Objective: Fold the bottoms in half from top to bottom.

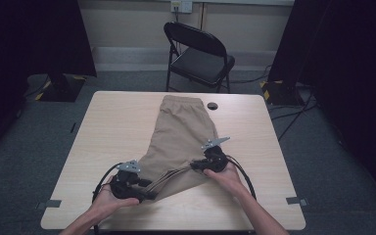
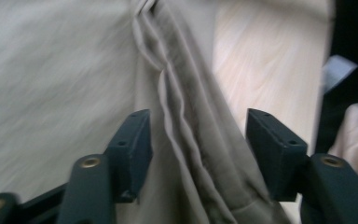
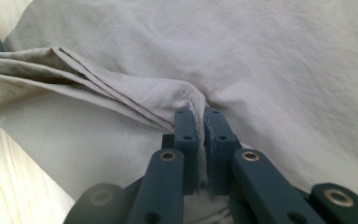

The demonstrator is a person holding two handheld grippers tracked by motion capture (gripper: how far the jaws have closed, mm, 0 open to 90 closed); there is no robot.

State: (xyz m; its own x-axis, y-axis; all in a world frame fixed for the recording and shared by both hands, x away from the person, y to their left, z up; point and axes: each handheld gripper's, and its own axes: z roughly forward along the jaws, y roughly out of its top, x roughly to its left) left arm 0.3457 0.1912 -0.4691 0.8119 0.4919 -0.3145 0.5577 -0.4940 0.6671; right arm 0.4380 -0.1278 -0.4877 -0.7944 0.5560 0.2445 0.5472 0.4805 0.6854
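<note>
Shorts [image 1: 178,134] flat mid-desk [image 1: 117,122]. Our right tongs [image 3: 196,116] clamp hem at 5 o'clock; left tongs [image 2: 198,140] open, hem between, ungripped. Risk: hem sags, fold collapses.

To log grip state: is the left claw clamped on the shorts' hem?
No; the left claw stands open, the shorts hem fold untouched between.

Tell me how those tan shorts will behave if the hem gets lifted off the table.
The shorts are probably floppy: the hem bunches into pleats where the right gripper pinches it. They likely drape and sag rather than hold shape. Probably light, since a small pinch gathers the cloth.
</note>
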